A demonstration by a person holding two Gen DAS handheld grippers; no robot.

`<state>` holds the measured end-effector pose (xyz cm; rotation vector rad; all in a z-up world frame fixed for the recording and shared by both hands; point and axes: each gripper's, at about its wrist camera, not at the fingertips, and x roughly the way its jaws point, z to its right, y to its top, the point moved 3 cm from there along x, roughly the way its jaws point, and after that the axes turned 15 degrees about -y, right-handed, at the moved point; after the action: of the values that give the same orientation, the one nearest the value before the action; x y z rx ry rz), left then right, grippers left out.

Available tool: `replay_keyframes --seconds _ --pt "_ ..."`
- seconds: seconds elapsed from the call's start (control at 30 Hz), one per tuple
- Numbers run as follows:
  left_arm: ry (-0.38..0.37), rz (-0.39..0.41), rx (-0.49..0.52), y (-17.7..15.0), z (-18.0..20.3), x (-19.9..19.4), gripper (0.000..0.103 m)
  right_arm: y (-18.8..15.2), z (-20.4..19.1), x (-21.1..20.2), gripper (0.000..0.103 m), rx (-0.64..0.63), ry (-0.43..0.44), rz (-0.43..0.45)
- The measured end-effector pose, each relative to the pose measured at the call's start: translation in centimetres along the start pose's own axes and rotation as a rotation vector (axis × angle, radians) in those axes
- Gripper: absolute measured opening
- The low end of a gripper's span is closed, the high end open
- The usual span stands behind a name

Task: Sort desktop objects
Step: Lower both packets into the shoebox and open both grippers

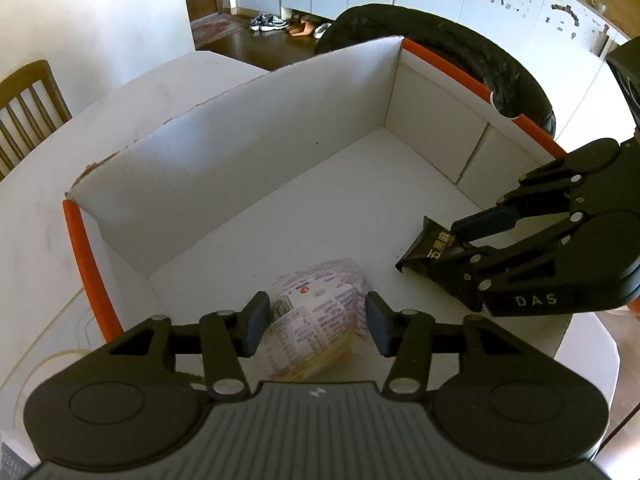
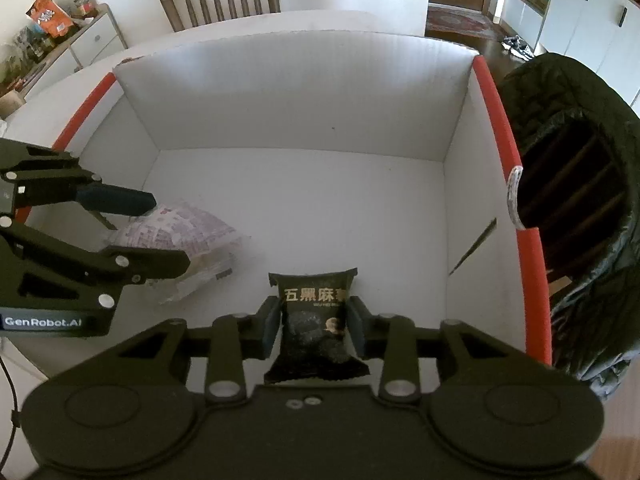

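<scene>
1. Nearest my left camera, the left gripper (image 1: 314,326) has its jaws apart around a clear plastic snack packet with pink and white print (image 1: 320,300); I see a gap at each pad, so the pads don't press it.
2. My right gripper (image 2: 314,326) has its jaws astride a small black foil packet with gold lettering (image 2: 314,320), the pads just beside its edges; I can't tell whether they press it.
3. Both packets lie on the floor of the white cardboard box with orange-red foam edging (image 2: 304,92).
4. Beyond the box's right wall, a black quilted jacket (image 2: 580,184) drapes over a chair.
</scene>
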<state>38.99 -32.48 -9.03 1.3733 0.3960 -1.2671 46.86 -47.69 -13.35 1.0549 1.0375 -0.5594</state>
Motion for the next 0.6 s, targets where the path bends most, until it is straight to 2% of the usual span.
replay_keyframes --seconds 0.07,0.2,0.27,0.43,0.6 --pt "-0.009 0.009 -0.008 0.1 0.1 -0.1 0.053 -0.2 0.1 -0.2 0.038 0.01 0.004 0.0" --pt "-0.022 0.03 -0.011 0.0 0.4 -0.8 0.06 -0.2 0.9 -0.9 0.051 0.028 0.024 0.016" --pt "-0.022 0.043 -0.007 0.0 0.6 -1.2 0.065 -0.3 0.9 -1.3 0.052 0.024 0.032 0.027" --pt "-0.033 0.086 -0.011 -0.4 1.1 -2.8 0.066 -0.3 1.3 -2.8 0.06 0.038 0.058 0.059" --pt "-0.035 0.133 -0.012 -0.8 1.7 -5.0 0.066 -0.6 1.6 -4.7 0.061 0.035 0.081 0.092"
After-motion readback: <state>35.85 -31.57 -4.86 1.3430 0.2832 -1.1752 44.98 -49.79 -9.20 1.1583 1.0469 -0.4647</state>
